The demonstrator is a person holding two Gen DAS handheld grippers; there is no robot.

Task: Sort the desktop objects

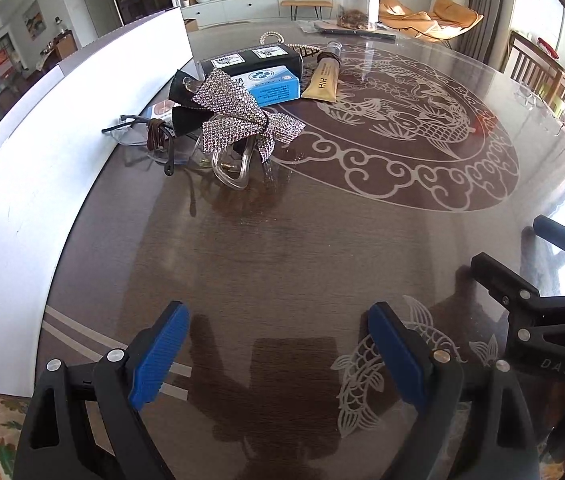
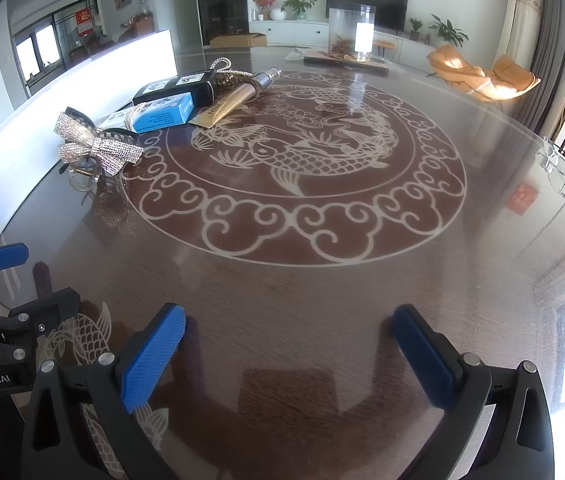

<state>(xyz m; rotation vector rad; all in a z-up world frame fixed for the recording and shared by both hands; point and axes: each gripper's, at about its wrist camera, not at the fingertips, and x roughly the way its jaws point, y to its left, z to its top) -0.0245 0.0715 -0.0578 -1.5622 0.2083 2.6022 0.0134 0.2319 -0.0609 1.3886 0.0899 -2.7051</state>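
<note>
Pile: bow clip (image 1: 242, 120), blue box (image 1: 272, 84), gold tube (image 1: 322, 80) lie by the white board (image 1: 62, 140), well beyond both grippers.
Left gripper (image 1: 278, 356): jaws spread, empty, tilted down at the table (image 1: 282, 248).
Right gripper (image 2: 286, 356): jaws spread, empty, tilted down, just beside the left.

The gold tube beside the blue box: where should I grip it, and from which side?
Grip the gold tube mid-body, across its width, coming from above on its open right side. It lies flat, its cap pointing away, and the blue box crowds its left.
</note>
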